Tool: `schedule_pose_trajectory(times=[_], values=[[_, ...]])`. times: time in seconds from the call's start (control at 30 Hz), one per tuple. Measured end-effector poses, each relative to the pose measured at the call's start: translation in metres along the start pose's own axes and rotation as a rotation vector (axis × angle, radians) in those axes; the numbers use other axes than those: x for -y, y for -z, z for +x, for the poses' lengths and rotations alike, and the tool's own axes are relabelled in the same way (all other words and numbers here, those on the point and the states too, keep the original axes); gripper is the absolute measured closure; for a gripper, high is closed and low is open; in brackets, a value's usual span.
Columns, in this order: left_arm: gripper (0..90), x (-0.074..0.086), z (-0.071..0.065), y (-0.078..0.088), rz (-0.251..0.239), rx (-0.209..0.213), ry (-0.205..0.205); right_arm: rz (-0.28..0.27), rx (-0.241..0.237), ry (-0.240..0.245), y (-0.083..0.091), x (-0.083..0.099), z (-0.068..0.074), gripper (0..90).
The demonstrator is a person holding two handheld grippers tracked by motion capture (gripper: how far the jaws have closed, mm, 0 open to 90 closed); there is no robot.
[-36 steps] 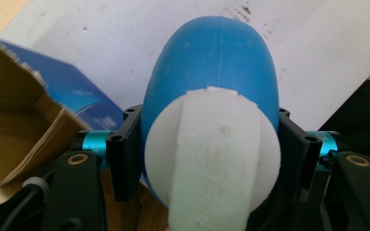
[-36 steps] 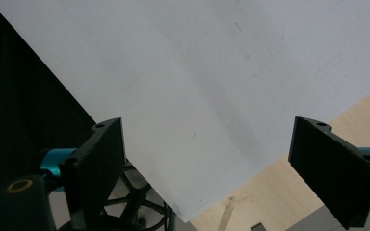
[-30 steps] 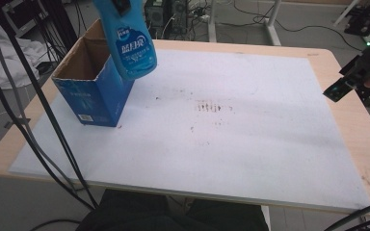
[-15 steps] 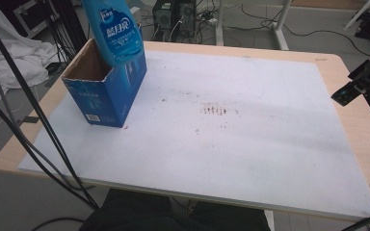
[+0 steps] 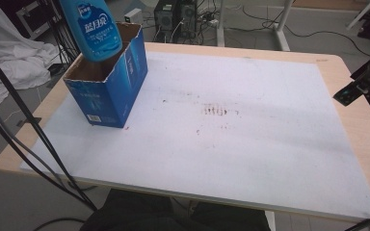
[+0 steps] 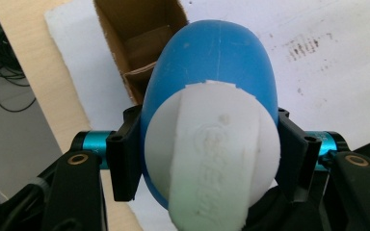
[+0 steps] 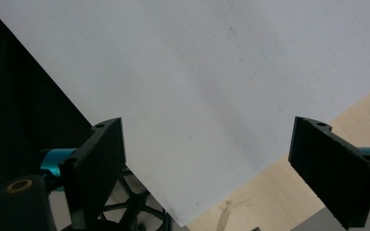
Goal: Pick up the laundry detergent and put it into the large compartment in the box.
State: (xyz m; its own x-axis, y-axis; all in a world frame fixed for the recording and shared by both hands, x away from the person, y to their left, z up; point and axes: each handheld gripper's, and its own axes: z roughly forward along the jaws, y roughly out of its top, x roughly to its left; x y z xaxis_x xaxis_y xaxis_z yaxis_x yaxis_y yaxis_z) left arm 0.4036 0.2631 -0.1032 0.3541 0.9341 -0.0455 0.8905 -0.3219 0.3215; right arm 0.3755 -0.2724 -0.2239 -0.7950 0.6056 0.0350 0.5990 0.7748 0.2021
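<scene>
White sheet (image 5: 250, 144) over wooden table (image 5: 361, 130); blue bottle (image 5: 92, 29) clamped in left gripper (image 6: 211, 159) above open blue carton (image 5: 107, 89) at far left; right gripper (image 7: 231, 163) wide open, empty, over right table edge

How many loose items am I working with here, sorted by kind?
Blue bottle, clamped in the left gripper above the box: 1
Open blue cardboard box, standing on the white mat: 1
Total: 2
The right gripper has open jaws with nothing between them.
</scene>
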Motion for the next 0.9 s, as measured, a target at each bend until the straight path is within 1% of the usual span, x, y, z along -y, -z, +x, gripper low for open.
schedule_pose_trajectory(times=[0.13,0.27,0.43,0.6,0.63,0.77,0.83,0.87,0.9], values=[[37.6,0.001,0.002,-0.002,0.005,-0.011,0.003,0.003,-0.001,-0.002,0.000,0.001,0.000,12.1],[37.6,0.002,0.003,-0.007,0.018,-0.028,-0.007,0.002,-0.001,-0.002,0.000,0.001,-0.001,12.1],[37.6,0.003,0.004,-0.014,0.028,-0.032,-0.011,0.002,-0.002,-0.007,-0.001,0.001,0.001,12.1],[37.6,0.005,0.002,-0.023,0.036,-0.043,-0.031,0.004,-0.002,-0.005,-0.001,0.001,0.001,12.1],[37.6,0.005,0.002,-0.024,0.044,-0.043,-0.037,0.004,-0.002,-0.005,-0.001,0.001,0.001,12.1],[37.6,0.006,0.001,-0.033,0.050,-0.043,-0.056,0.003,-0.002,-0.007,-0.002,0.002,0.002,12.1],[37.6,0.006,0.000,-0.037,0.064,-0.040,-0.065,0.005,-0.002,-0.004,-0.002,0.002,0.002,12.1],[37.6,0.007,-0.002,-0.042,0.073,-0.044,-0.075,0.006,-0.004,-0.006,-0.003,0.002,0.002,12.1],[37.6,0.007,-0.002,-0.042,0.073,-0.044,-0.075,0.006,-0.004,-0.006,-0.003,0.002,0.002,12.1]])
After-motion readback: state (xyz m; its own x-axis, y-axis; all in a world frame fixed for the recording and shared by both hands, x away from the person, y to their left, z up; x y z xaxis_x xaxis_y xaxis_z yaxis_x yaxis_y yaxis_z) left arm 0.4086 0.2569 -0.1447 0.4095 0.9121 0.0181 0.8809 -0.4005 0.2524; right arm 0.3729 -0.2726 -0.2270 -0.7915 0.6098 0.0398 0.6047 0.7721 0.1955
